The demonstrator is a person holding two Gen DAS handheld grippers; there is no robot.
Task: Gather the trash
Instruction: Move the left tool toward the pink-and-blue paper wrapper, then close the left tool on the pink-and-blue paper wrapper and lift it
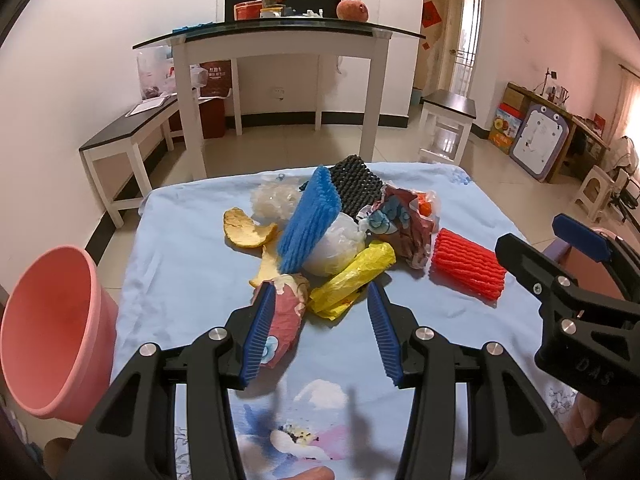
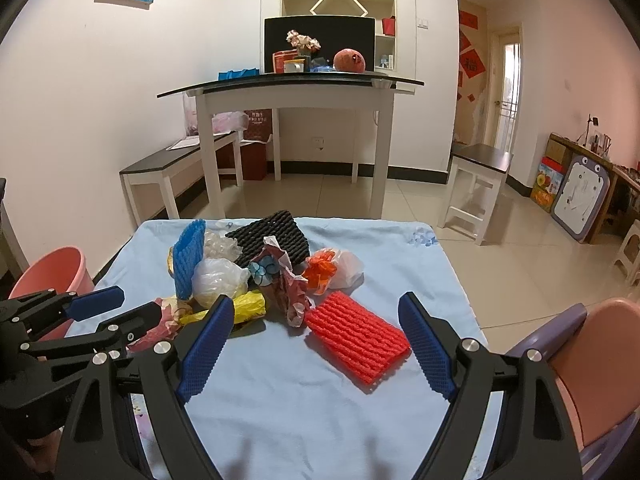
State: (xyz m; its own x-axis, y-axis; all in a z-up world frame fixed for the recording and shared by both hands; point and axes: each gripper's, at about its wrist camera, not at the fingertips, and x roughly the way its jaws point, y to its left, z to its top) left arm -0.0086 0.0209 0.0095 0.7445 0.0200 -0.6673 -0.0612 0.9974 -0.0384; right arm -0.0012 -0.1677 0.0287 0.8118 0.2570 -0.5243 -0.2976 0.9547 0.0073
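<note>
Floral blue tablecloth [image 2: 280, 400] under trash pile [image 2: 256, 276]; tiled floor [image 2: 500, 248] beyond.

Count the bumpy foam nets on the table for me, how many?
3: a blue foam net standing at the pile's left, a black one behind, a red one lying apart at the right. More may hide underneath.

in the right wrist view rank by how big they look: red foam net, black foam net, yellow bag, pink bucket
1. red foam net, though it lies nearest the camera
2. black foam net
3. yellow bag, partly hidden
The pink bucket is cut off by the left gripper, so unranked.
</note>
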